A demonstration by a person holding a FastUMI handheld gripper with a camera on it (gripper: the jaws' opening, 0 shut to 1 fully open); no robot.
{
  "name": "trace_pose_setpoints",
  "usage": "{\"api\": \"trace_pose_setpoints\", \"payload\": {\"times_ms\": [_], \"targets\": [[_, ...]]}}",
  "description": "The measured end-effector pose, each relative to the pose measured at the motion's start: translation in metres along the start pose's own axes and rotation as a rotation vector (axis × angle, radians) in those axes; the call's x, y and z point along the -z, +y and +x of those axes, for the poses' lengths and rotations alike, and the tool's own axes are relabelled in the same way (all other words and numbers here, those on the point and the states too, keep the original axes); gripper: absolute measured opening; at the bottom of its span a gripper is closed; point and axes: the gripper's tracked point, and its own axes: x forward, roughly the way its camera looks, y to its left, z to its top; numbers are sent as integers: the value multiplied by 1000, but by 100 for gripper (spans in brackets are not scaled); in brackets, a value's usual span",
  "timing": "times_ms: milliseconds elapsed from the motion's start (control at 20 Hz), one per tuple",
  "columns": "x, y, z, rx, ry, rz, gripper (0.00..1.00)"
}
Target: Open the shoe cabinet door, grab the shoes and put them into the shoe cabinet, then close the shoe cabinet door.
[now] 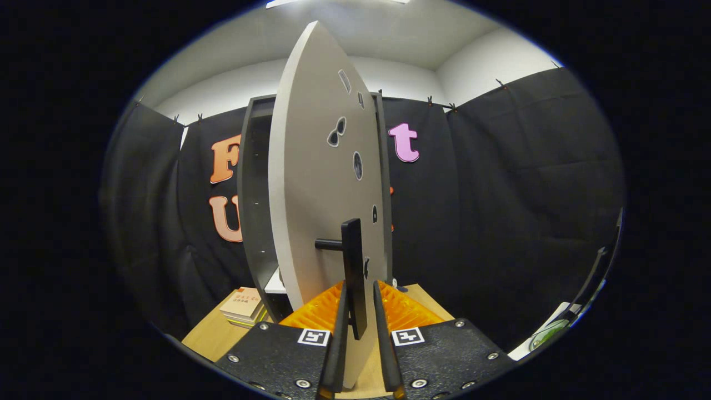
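The gripper (360,333) is reaching forward with its two fingers set narrowly on either side of the dark bar handle (354,272) of the shoe cabinet door (316,183). The handle's lower end is sitting between the fingers; the left finger appears to be lying against it, while a slim gap is showing on the right side, so whether both are pressing on it cannot be told.

The door is standing partly swung out, edge-on toward the camera, its pale face (dotted with a few small dark cut-outs) turning to the right. A short dark post is joining the handle to the door face. Behind the door's left edge, the dark shoe cabinet (253,211) is standing upright with its shadowed interior showing, and a light shelf or floor panel is peeking out near its bottom.

The cabinet is resting on a wooden table (208,339). Near the table's left edge, just beside the cabinet's lower left corner, a small stack of books (243,307) is lying flat. Black cloth is hanging behind everything, with white wall above.
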Motion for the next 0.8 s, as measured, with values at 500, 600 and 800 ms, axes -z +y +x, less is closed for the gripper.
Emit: {"api": "trace_pose_setpoints", "payload": {"times_ms": [500, 600, 800], "targets": [[1, -76, -10, 29, 12, 1, 27], [-1, -82, -13, 31, 12, 15, 26], [1, -99, -14, 60, 10, 16, 24]]}}
